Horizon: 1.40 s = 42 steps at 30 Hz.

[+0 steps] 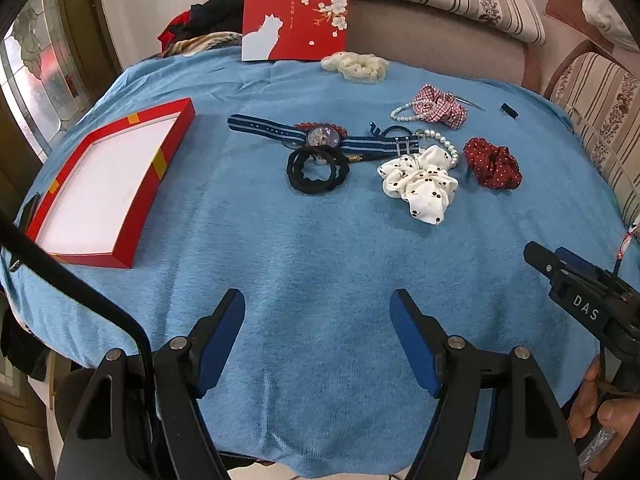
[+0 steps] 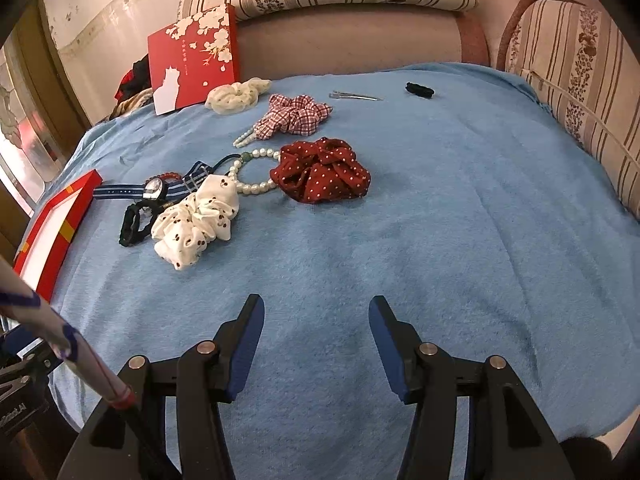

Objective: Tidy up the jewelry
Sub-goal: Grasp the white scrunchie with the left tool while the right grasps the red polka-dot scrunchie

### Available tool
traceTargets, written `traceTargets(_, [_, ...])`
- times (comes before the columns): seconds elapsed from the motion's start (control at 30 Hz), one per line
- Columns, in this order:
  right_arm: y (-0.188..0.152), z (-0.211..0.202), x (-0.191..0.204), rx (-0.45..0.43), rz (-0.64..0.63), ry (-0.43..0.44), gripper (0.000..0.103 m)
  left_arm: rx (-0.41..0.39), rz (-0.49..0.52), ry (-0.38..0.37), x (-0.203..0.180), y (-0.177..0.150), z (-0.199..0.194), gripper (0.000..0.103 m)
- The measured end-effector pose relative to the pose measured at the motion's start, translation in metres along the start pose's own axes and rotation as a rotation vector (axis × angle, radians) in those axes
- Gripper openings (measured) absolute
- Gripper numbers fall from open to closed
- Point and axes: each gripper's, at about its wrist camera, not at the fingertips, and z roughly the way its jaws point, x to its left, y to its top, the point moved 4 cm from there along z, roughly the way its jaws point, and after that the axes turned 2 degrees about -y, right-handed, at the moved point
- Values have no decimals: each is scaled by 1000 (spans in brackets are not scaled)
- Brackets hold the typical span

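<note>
While both the left gripper [image 1: 318, 304] and right gripper [image 2: 316, 308] are hanging wide open, hair ties are lying right of the flat red cardboard box [image 1: 168, 136].

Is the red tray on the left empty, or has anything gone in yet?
Empty: the red tray shows only its bare white floor, with all the jewelry lying out on the blue cloth.
</note>
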Motion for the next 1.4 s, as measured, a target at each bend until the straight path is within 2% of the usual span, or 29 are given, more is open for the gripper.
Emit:
traceTargets(0.3, [27,7,-10,-22,-34,-36,62,9,23,-7,-7,18,22,74])
traceTargets(0.37, [35,11,-12,-24,-45,-45,62,11,24,-28,-9,23,29,74])
traceTargets(0.53, [55,21,-16,-37,-69,-49,65,29,-4,-140,-17,42,47,74])
traceTargets(0.73, [76,35,-18,-39,-86,-47,68,1,-19,-274,-31,69,58,74])
traceTargets(0.87, [84,52,-16,-21,-106,-39,69,9,20,-296,-45,81,74,74])
traceTargets(1.07, [88,78,-12,20,-112,-28,69,111,21,-331,-62,80,111,74])
traceTargets(1.13, [89,85,-11,30,-118,-28,68,112,15,-320,-65,78,116,73])
traceTargets(1.17, [88,87,-10,33,-123,-18,54,105,16,-316,-65,78,116,64])
traceTargets(1.2, [88,88,-8,39,-127,-10,43,106,20,-315,-66,77,115,38])
traceTargets(1.23, [86,90,-6,52,-133,-4,26,123,25,-322,-67,76,115,23])
traceTargets(1.27, [85,90,-5,58,-137,6,17,136,23,-330,-66,75,115,12])
traceTargets(1.33, [84,85,-1,53,-146,15,11,130,8,-340,-62,74,106,11])
traceTargets(1.4, [83,74,3,40,-147,33,10,102,-4,-346,-55,75,88,11])
